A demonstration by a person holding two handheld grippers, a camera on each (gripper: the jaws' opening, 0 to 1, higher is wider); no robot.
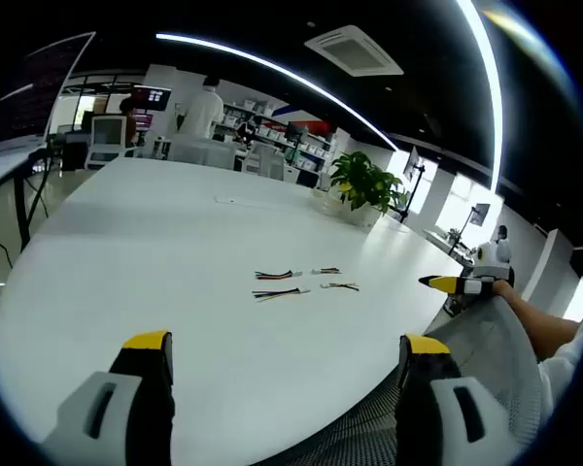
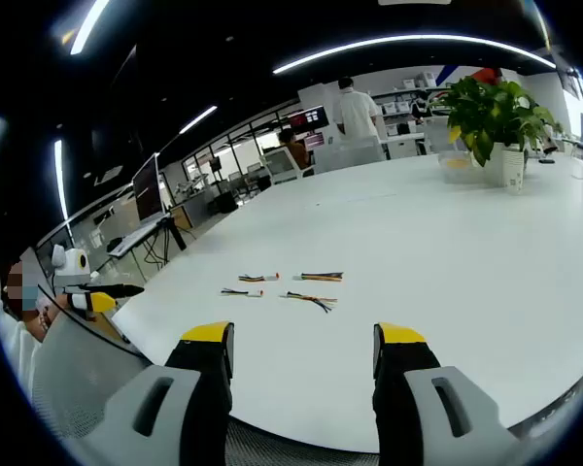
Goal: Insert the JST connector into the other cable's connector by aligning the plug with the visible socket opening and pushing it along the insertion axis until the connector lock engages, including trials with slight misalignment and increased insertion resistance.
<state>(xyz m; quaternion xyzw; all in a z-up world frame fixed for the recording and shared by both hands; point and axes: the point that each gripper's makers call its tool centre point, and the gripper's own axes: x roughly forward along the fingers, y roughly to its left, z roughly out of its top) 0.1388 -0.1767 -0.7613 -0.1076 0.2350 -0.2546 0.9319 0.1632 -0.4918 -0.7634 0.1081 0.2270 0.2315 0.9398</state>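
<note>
Several short JST cables with coloured wires and small white connectors lie loose on the white table (image 1: 155,243). In the left gripper view, one cable (image 1: 274,275) lies beside another (image 1: 325,271), with two more (image 1: 280,292) (image 1: 342,286) nearer to me. In the right gripper view they lie as a pair at the back (image 2: 257,279) (image 2: 321,277) and a pair in front (image 2: 241,291) (image 2: 311,300). My left gripper (image 1: 286,342) is open and empty, held back from the table edge. My right gripper (image 2: 304,333) is also open and empty, short of the cables.
A potted plant (image 1: 364,184) (image 2: 496,112) stands at the table's far side. A mesh chair back (image 1: 486,359) sits close by the table edge. The right gripper (image 1: 457,283) and the left gripper (image 2: 92,296) each enter the other's view. Desks, monitors (image 2: 146,189) and a standing person (image 1: 204,109) are far behind.
</note>
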